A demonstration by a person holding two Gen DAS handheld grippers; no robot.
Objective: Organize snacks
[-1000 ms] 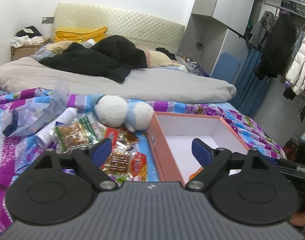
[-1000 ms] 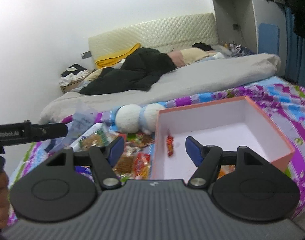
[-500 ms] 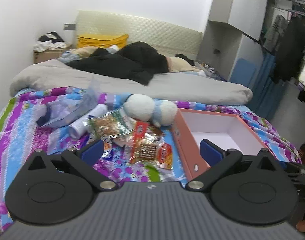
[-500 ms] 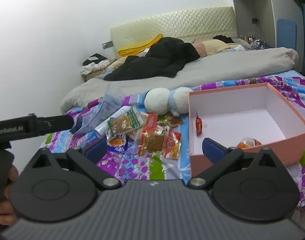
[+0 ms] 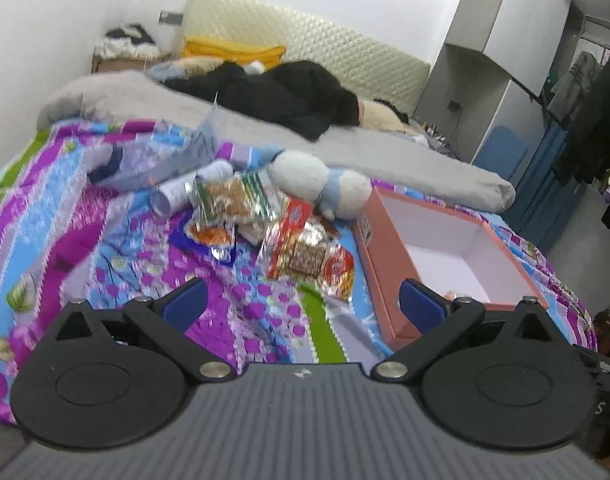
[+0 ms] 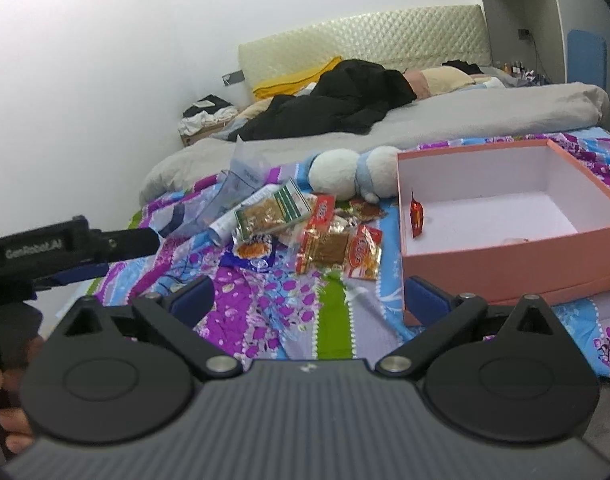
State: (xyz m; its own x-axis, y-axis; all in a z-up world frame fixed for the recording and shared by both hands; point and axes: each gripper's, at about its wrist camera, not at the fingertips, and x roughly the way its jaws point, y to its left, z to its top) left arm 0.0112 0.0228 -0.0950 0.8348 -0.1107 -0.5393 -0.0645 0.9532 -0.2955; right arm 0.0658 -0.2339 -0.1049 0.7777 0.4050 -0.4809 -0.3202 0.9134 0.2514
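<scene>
Both the left gripper (image 5: 301, 304) and right gripper (image 6: 311, 298) gape empty; the snack packets (image 5: 305, 248) lie at twelve o'clock, the pink box (image 5: 389, 256) at two.

Left gripper (image 5: 301, 304): jaws spread wide, nothing between the blue pads (image 5: 183, 304); jaws have just been opening. Tool tilts downward.

Right gripper (image 6: 311, 300): jaws equally wide, nothing between its blue pads (image 6: 193, 300); jaws have just been opening. Also angled downward.

In the right wrist view the left gripper shows at the left edge as a black bar, with the person's fingers (image 6: 13, 426) gripping its handle at bottom left.
</scene>
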